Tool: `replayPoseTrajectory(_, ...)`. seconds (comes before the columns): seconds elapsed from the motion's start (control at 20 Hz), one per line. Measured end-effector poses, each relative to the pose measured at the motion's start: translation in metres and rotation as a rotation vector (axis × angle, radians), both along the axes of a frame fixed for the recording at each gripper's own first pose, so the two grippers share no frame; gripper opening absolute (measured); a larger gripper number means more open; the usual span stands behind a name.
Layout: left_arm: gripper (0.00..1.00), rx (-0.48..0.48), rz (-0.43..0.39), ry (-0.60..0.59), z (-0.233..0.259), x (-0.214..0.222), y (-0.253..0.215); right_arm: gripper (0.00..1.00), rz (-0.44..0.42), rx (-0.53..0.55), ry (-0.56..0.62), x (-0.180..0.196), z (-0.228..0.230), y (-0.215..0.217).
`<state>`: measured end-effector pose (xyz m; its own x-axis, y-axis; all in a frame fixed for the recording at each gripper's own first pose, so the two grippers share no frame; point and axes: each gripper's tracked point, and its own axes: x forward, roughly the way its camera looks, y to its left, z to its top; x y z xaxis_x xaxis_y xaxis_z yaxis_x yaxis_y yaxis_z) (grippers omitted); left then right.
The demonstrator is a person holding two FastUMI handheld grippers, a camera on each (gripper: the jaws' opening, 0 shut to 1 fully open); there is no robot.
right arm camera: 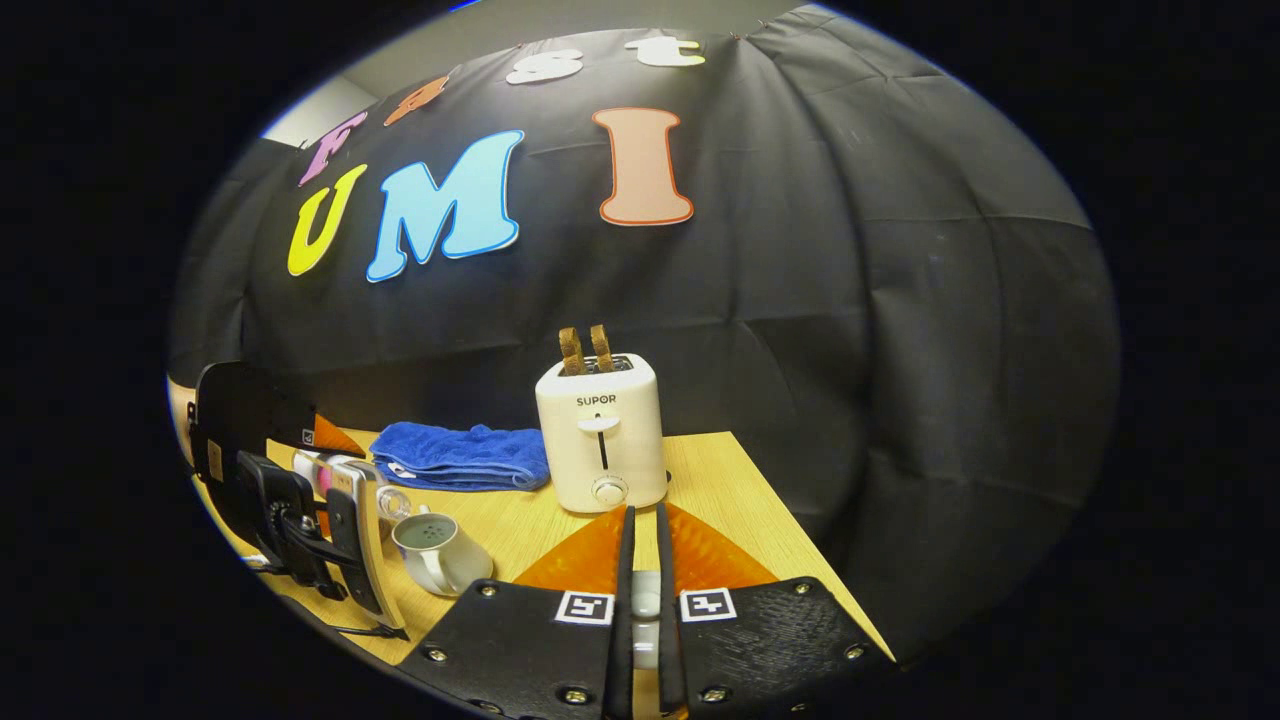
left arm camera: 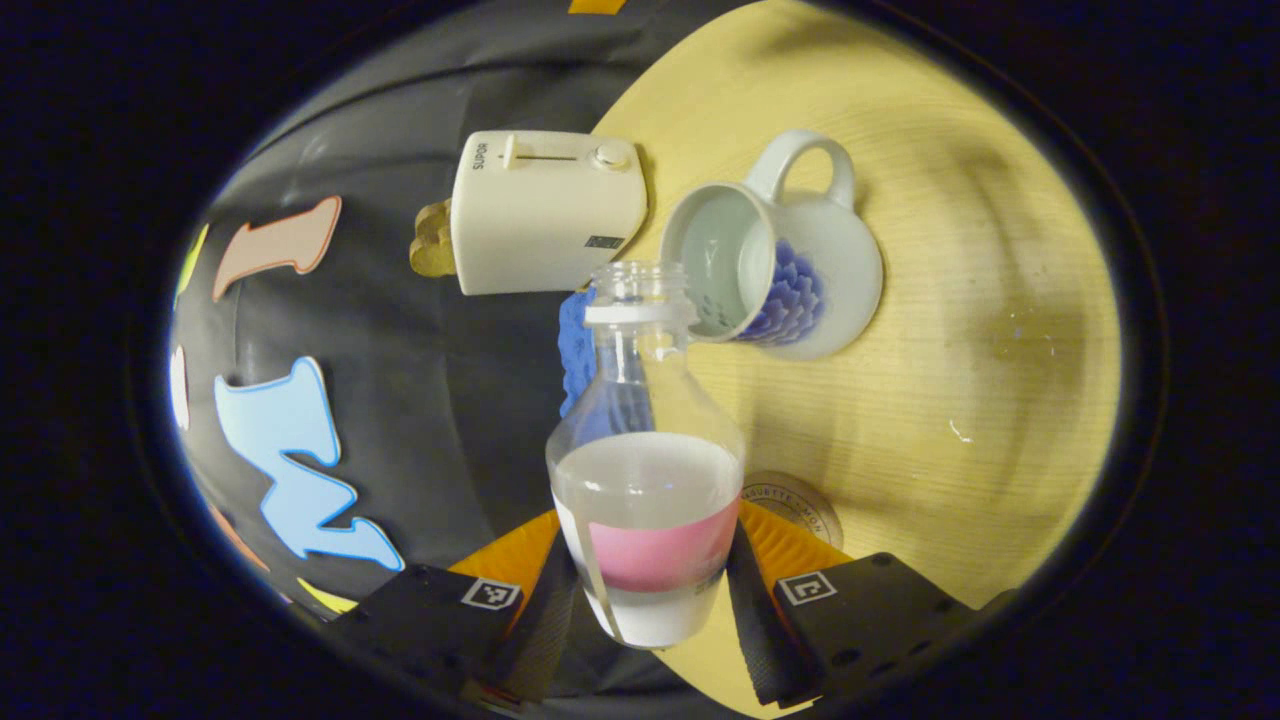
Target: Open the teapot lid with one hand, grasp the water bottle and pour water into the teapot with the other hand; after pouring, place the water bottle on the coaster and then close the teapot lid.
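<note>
A clear water bottle with a pink label, uncapped and partly full, is clamped between the fingers of my left gripper. It tilts so that its mouth lies right at the rim of the white teapot with a blue pattern, whose top is open. No stream of water can be made out. A round coaster lies on the table beside the bottle's body. My right gripper is shut on a small white piece, the teapot lid, held above the table. Farther off in the right gripper view are the bottle and teapot.
A cream toaster with two slices of toast stands at the back of the wooden table. A folded blue towel lies to its left. The black cloth wall rises right behind them.
</note>
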<state>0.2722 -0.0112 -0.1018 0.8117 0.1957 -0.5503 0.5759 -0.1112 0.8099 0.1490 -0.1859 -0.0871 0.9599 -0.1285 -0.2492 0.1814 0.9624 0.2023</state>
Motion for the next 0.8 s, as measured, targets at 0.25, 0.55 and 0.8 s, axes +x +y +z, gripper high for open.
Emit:
replayPoseTrajectory(0.25,0.85,0.141,-0.066,0.014,0.011,-0.001,-0.009,0.1,0.0,0.005,0.002,-0.001,-0.002,0.0)
replayPoseTrajectory(0.55,0.84,0.281,-0.098,0.027,0.023,0.004,-0.008,0.1,0.003,0.0,-0.006,-0.002,0.004,0.0)
replayPoseTrajectory(0.8,0.85,0.363,-0.128,0.002,0.039,0.009,-0.014,0.1,0.004,0.001,-0.006,-0.003,0.004,0.0)
